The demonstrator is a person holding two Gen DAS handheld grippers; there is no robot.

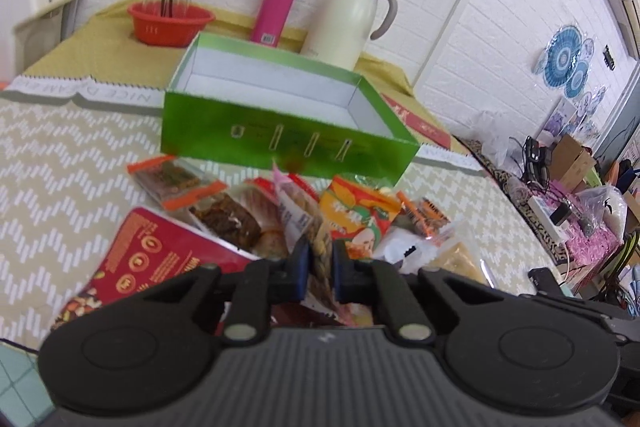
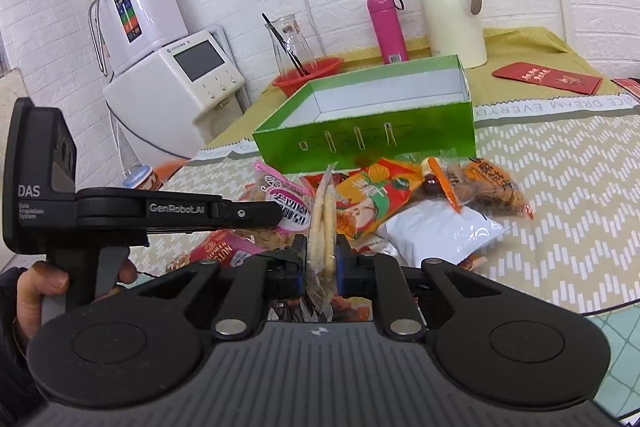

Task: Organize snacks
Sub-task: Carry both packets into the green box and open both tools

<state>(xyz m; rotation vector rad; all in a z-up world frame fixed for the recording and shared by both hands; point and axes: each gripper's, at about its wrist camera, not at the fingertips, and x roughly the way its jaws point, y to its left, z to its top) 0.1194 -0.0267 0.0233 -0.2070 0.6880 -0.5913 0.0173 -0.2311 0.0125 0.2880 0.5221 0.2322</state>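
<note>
White brick walls frame your table (image 2: 560, 163), where the green box (image 2: 372, 143) sits empty beyond a heap of snacks (image 2: 400, 203). Nothing is sorted yet, so nearly the whole job remains. Your right gripper (image 2: 322, 263) is clamped on a clear packet of pale biscuits (image 2: 321, 223), held on edge just above the heap. Your left gripper (image 1: 320, 267) is pinched nearly shut on a thin packet edge (image 1: 320, 251) at the near side of the heap. Both packets still need carrying to the box.
</note>
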